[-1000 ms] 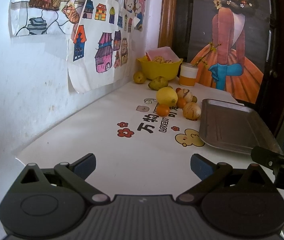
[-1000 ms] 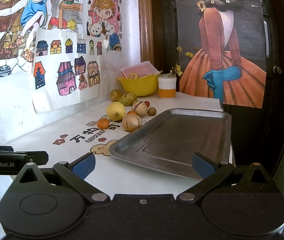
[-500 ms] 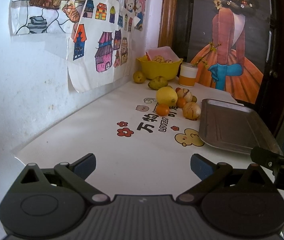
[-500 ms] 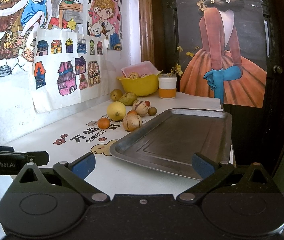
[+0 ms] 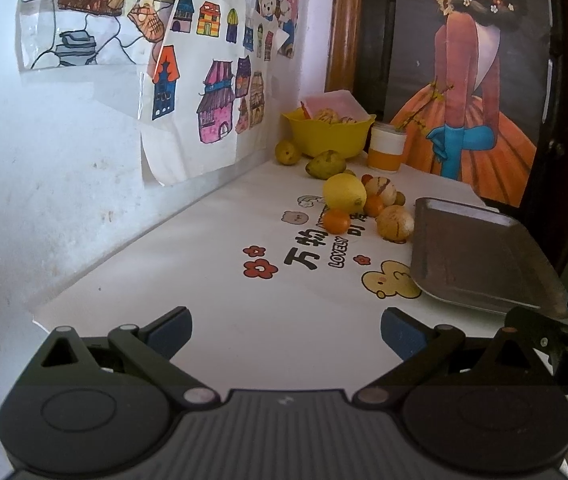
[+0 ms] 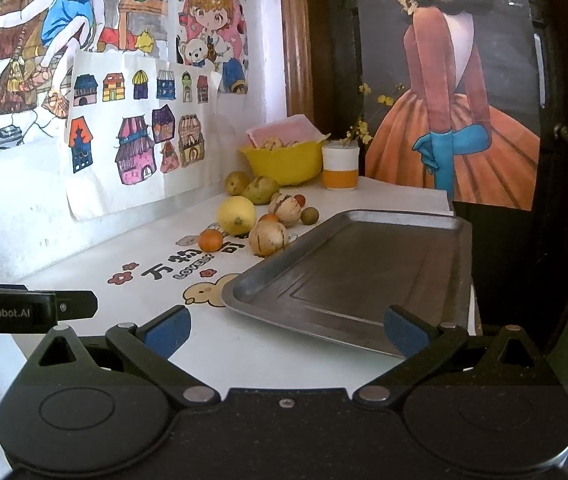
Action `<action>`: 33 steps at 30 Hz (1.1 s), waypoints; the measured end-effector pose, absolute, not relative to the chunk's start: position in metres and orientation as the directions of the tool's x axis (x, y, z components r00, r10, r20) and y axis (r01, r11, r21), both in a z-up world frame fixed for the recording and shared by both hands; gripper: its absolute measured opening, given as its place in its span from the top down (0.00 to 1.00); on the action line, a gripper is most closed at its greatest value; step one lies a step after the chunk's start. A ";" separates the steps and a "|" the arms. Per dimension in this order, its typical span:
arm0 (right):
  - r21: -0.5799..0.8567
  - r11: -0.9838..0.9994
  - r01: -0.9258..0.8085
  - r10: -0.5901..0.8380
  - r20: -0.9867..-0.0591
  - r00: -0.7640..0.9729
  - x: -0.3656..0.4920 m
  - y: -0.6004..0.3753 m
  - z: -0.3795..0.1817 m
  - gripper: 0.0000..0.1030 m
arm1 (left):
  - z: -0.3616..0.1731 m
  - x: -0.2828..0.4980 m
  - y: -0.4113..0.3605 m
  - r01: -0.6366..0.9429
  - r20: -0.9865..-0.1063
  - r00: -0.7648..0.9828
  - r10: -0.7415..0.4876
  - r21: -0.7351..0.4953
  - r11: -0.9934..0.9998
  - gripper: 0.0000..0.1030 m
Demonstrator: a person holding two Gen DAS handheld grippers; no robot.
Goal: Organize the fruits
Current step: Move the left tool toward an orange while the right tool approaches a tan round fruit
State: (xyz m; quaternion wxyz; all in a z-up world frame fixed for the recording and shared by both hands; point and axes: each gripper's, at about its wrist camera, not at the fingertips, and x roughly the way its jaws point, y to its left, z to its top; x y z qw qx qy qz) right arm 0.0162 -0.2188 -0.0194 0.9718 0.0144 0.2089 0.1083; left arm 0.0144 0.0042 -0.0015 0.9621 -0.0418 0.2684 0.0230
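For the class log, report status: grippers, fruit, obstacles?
Left gripper and right gripper open, empty. Fruit pile loose beside empty metal tray. Path clear.

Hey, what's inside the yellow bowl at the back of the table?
The yellow bowl holds pale, brown-striped round fruits peeking over the rim, with a pink sheet standing behind them. Anything deeper is hidden by the bowl's wall.

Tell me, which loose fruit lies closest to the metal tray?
The tan striped fruit beside the tray's left rim. The lemon and small orange sit farther left.

fruits [image 6: 262, 220] left of tray [image 6: 363, 272], bowl [image 6: 284, 164] behind
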 end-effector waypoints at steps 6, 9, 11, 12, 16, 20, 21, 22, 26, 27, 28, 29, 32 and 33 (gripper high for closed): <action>0.044 0.928 -0.371 0.352 -0.437 0.828 0.057 -0.220 0.001 0.01 | 0.013 0.046 0.009 -0.039 -0.547 0.837 0.000 -0.060 0.997 0.00; 0.047 0.888 -0.458 0.424 -0.468 0.775 0.087 -0.222 0.014 0.01 | 0.021 0.069 0.012 -0.005 -0.556 0.830 -0.044 -0.086 0.996 0.00; 0.029 0.857 -0.514 0.458 -0.497 0.737 0.109 -0.221 0.022 0.01 | 0.025 0.089 0.012 0.019 -0.571 0.817 -0.078 -0.108 0.994 0.00; 0.013 0.844 -0.536 0.466 -0.512 0.722 0.119 -0.220 0.025 0.01 | 0.027 0.100 0.011 0.026 -0.582 0.808 -0.089 -0.116 0.993 0.00; -0.031 0.804 -0.594 0.475 -0.567 0.673 0.159 -0.217 0.031 0.01 | 0.031 0.143 0.007 0.044 -0.609 0.783 -0.125 -0.146 0.988 0.00; -0.039 0.770 -0.637 0.488 -0.606 0.628 0.196 -0.214 0.024 0.01 | 0.025 0.183 -0.001 0.058 -0.639 0.758 -0.130 -0.132 0.990 0.00; -0.048 0.768 -0.639 0.482 -0.614 0.625 0.204 -0.212 0.021 0.01 | 0.021 0.192 -0.002 0.062 -0.653 0.746 -0.133 -0.132 0.989 0.00; -0.057 0.765 -0.642 0.475 -0.623 0.621 0.212 -0.211 0.018 0.01 | 0.017 0.202 -0.002 0.058 -0.669 0.732 -0.131 -0.130 0.990 0.01; -0.060 0.747 -0.662 0.479 -0.641 0.599 0.239 -0.205 0.002 0.07 | 0.001 0.224 0.000 0.024 -0.701 0.704 -0.115 -0.139 0.990 0.04; -0.055 0.742 -0.669 0.483 -0.648 0.589 0.245 -0.203 -0.001 0.10 | -0.003 0.227 0.001 0.020 -0.705 0.699 -0.117 -0.145 0.989 0.06; -0.048 0.734 -0.678 0.492 -0.651 0.578 0.249 -0.202 -0.005 0.12 | -0.005 0.229 0.001 0.022 -0.707 0.696 -0.122 -0.150 0.988 0.07; -0.045 0.727 -0.685 0.497 -0.654 0.570 0.252 -0.200 -0.009 0.14 | -0.008 0.231 0.002 0.026 -0.708 0.694 -0.127 -0.152 0.988 0.09; -0.042 0.706 -0.707 0.509 -0.663 0.548 0.257 -0.194 -0.018 0.19 | -0.014 0.236 0.000 0.061 -0.711 0.685 -0.160 -0.163 0.985 0.16; -0.040 0.701 -0.712 0.514 -0.665 0.542 0.258 -0.192 -0.020 0.22 | -0.015 0.237 0.000 0.071 -0.710 0.683 -0.170 -0.168 0.983 0.20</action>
